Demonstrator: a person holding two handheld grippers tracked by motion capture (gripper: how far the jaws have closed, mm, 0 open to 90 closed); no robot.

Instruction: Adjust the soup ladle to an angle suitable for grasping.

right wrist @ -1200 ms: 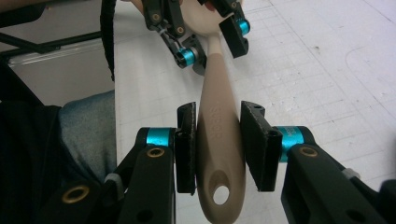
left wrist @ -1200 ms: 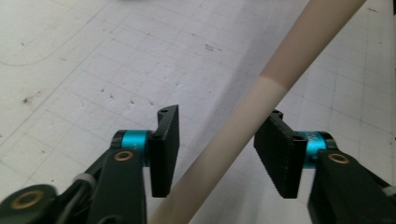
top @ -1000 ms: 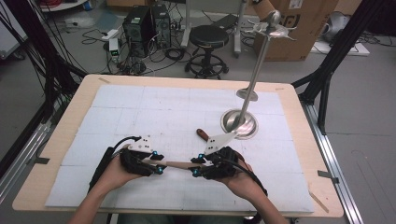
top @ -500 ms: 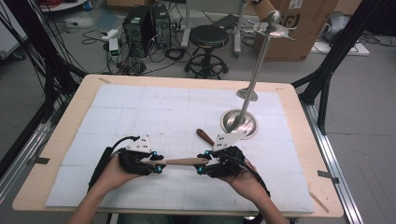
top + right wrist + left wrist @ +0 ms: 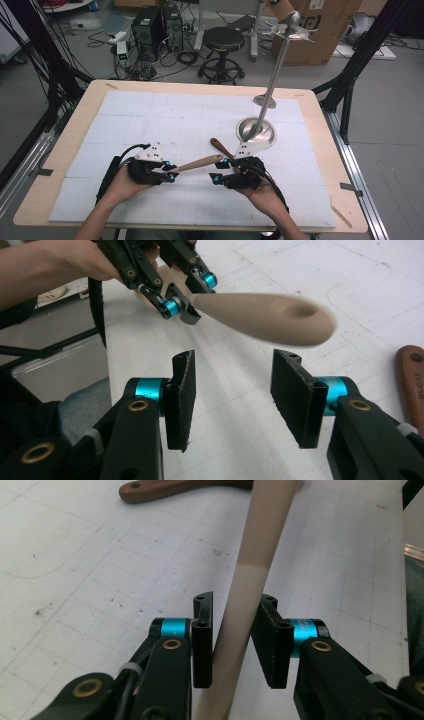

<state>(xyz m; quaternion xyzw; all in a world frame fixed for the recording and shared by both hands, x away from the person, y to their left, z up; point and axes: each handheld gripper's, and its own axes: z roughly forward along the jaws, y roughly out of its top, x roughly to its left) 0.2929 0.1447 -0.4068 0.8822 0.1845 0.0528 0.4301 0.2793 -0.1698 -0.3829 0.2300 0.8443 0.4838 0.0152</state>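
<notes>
Two grippers, one pale beige wooden utensil handle [image 5: 196, 163] passing leftward.
Left gripper [image 5: 235, 640] jaws have just closed onto it above the mat; right gripper [image 5: 235, 397] has just opened, jaws apart and empty.

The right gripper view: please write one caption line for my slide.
Open right tongs face the beige utensil handle that the left tongs grip above the white mat.

Wooden table [image 5: 320, 150], white gridded mat [image 5: 165, 120], brown handle [image 5: 220, 147], seemingly metal stand base [image 5: 256, 131]
</notes>
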